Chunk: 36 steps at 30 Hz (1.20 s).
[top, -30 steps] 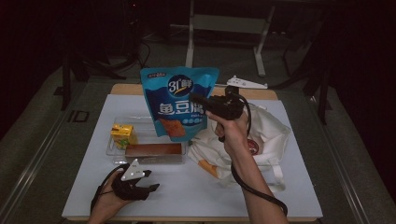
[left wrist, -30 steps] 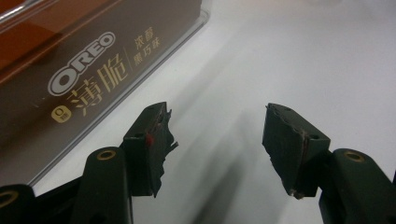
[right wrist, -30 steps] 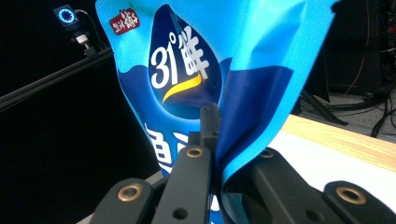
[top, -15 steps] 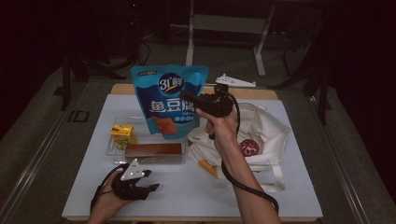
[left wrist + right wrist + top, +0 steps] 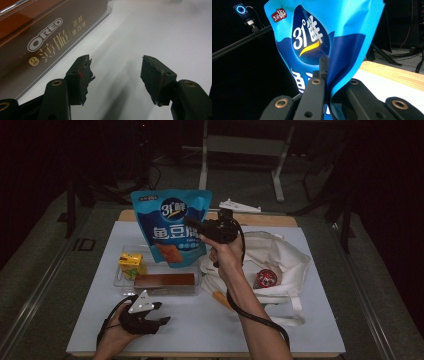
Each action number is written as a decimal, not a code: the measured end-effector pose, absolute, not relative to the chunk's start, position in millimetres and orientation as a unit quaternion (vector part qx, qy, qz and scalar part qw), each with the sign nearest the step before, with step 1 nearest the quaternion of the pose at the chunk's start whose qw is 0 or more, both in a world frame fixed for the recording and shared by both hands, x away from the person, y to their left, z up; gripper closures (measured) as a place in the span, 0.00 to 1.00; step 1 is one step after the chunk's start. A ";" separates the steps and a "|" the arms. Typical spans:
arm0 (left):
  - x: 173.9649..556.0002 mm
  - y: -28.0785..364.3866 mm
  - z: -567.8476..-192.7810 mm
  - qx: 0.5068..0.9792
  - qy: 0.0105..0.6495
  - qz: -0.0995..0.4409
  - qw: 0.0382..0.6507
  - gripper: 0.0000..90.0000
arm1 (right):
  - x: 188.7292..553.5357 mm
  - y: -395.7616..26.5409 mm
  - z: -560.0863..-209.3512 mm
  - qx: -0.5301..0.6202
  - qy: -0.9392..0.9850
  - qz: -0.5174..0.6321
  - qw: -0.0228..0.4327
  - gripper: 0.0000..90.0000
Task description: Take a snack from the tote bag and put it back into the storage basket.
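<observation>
A big blue snack bag hangs in the air over the back of the table, pinched at its right edge by my right gripper. In the right gripper view the blue snack bag fills the frame and the right gripper is shut on its side fold. My left gripper rests on the white table near the front left edge, open and holding nothing. In the left gripper view the left gripper stands apart over bare table beside a brown Oreo box.
A clear tray holds a yellow drink carton and the brown Oreo box. A white cloth tote bag lies at the right with a round red-lidded can in it. An orange item pokes out below the bag.
My right gripper has carried the blue snack bag to the left, over the tray. The left gripper has stayed where it was.
</observation>
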<state>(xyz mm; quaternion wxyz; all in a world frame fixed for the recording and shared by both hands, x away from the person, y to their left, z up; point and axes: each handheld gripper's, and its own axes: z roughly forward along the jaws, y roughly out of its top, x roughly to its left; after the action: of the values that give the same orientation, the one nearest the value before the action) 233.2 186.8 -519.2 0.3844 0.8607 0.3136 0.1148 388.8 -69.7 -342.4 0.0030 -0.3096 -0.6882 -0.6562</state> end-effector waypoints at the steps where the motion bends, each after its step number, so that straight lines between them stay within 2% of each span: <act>1: 233.0 187.0 -519.1 0.861 0.313 0.115 0.384 0.46 | 389.2 -67.8 -342.3 -0.311 -0.688 -0.656 0.004 1.00; 36: 231.1 187.7 -520.2 0.862 0.309 0.110 0.387 0.46 | 414.5 -23.6 -395.1 -0.372 -0.677 -0.635 -0.014 1.00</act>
<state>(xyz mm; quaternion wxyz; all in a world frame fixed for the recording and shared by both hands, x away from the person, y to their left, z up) 231.1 187.7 -520.2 0.3873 0.8615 0.3093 0.1102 414.5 -23.6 -395.1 -0.0138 -0.3723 -0.6772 -0.6345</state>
